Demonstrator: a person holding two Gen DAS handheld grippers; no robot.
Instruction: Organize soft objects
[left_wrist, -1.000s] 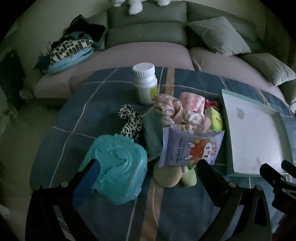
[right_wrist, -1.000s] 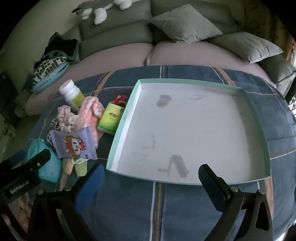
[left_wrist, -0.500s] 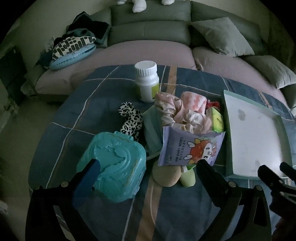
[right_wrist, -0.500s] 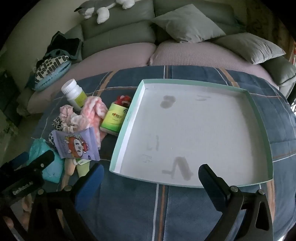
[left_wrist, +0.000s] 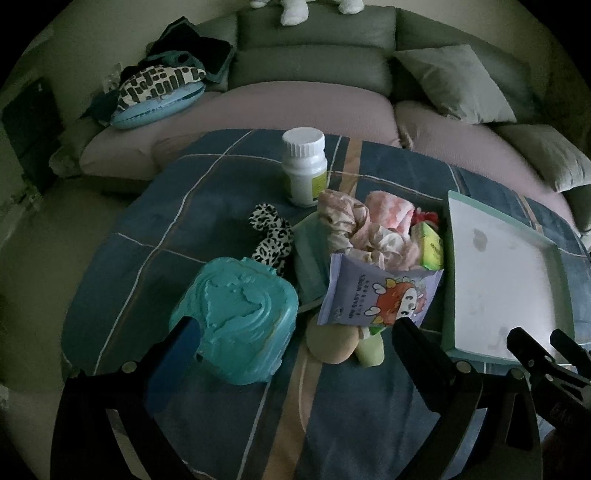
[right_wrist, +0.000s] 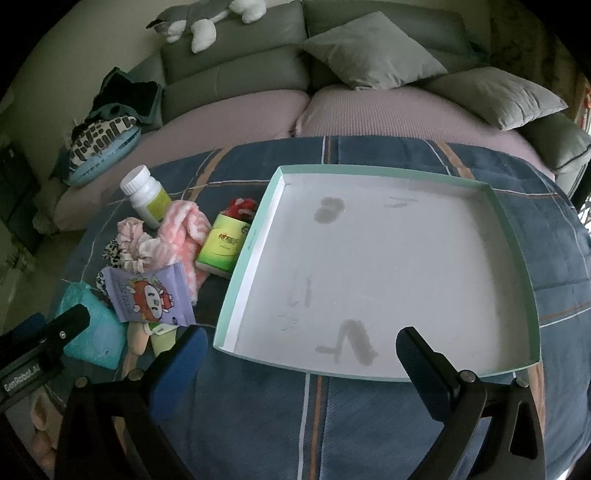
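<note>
Left wrist: scrunchies (left_wrist: 364, 230) beyond tongs (left_wrist: 295, 332)

Teal case (left_wrist: 236, 317); leopard-print scrunchie (left_wrist: 271, 236); lilac wipes pack (left_wrist: 376, 295); mint-rimmed white tray (right_wrist: 388, 266).

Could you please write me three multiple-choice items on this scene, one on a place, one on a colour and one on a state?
1. Where is the white bottle standing?
A. in the tray
B. on the blue cloth beyond the pile
C. on the sofa

2. What colour is the embossed box?
A. teal
B. red
C. black

3. What is in the tray?
A. scrunchies
B. the wipes pack
C. nothing

Answers: 1 B, it stands upright behind the scrunchies; 2 A, its lid shows teal near the left gripper; 3 C, only smudges mark its white floor.
</note>
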